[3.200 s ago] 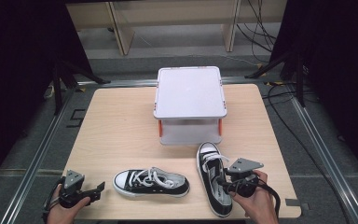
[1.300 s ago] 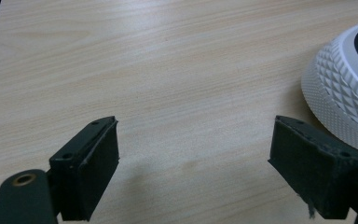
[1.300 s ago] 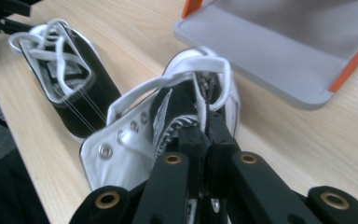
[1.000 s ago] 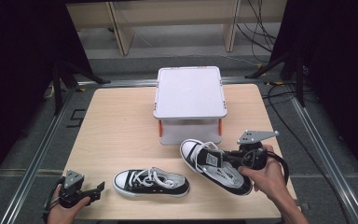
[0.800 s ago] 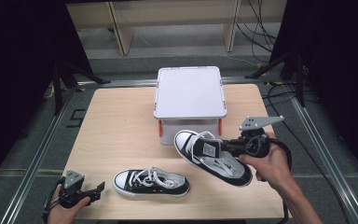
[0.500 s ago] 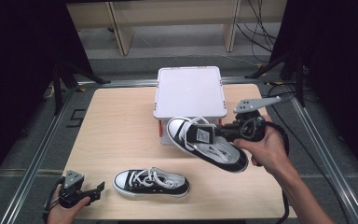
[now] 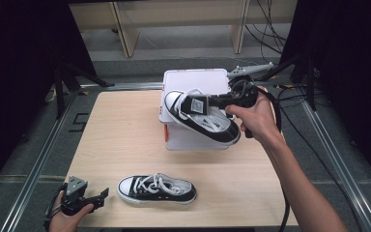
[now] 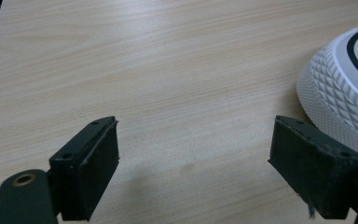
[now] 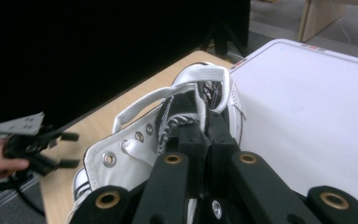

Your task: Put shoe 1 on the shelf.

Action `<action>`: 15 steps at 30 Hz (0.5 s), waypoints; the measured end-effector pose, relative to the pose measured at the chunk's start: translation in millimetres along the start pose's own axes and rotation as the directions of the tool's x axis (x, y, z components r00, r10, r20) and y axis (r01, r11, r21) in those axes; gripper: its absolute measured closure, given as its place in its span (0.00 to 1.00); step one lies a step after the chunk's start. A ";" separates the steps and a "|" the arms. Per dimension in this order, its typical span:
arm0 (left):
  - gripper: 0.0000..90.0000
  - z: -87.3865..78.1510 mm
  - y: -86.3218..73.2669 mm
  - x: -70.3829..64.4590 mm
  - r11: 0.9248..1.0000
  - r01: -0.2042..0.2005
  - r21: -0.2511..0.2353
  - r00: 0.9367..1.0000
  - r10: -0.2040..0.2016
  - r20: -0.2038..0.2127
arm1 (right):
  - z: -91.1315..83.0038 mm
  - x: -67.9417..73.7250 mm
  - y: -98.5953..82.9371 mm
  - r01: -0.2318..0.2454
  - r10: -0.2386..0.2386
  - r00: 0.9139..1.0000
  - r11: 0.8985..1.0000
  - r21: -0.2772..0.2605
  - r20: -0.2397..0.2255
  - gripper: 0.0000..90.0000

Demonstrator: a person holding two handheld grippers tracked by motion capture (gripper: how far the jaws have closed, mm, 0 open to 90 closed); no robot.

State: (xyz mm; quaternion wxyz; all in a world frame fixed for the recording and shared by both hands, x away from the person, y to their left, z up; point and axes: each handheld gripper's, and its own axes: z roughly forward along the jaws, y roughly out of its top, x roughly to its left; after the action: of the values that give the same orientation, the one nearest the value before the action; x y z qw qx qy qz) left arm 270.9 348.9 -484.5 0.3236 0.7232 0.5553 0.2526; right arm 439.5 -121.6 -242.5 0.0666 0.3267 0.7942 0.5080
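A black-and-white sneaker [image 7: 211, 126] hangs in the air over the front of a white lidded box [image 7: 193, 77], toe pointing left. My right gripper [image 7: 195, 104] is shut on its upper near the laces; in the right gripper view the jaws [image 9: 207, 130] pinch the sneaker [image 9: 135, 144] above the box lid [image 9: 307, 107]. The matching sneaker [image 7: 157, 188] lies on the wooden table [image 7: 125, 125] near the front edge. My left gripper [image 7: 95, 198] rests open at the front left corner. In the left gripper view [image 8: 196, 154] its jaws hold nothing, with the lying sneaker's white toe cap [image 8: 340, 102] just beyond the right pad.
The box stands at the table's back centre with orange clips on its side [image 7: 165, 133]. Metal rails [image 7: 43, 154] run along the table's sides. A cable [image 7: 282, 145] trails from the right gripper. Dark curtains and wooden furniture legs stand behind.
My right gripper has lifted the sneaker from the table's front right and carried it up and back over the box. The left gripper and the other sneaker stayed put.
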 end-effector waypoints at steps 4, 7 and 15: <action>0.17 0.3 0.2 -0.5 1.000 0.002 -0.001 1.000 -0.002 0.002 | 12.6 -12.5 11.0 -0.026 0.026 0.999 1.000 -0.010 0.030 0.98; 0.17 -0.1 0.3 -1.9 1.000 0.012 -0.009 1.000 -0.012 0.009 | 21.9 -22.2 20.7 -0.065 0.065 0.996 0.998 -0.015 0.062 0.98; 0.17 0.1 0.5 -2.2 1.000 0.010 -0.012 1.000 -0.010 0.028 | 47.3 -43.1 44.9 -0.153 0.163 0.976 0.985 -0.075 0.146 0.98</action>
State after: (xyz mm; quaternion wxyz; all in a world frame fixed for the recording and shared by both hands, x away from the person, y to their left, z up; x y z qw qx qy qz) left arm 270.7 346.6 -484.3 0.3370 0.7219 0.5527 0.2445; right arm 514.0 -98.6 -236.6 0.0963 0.4242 0.7419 0.5103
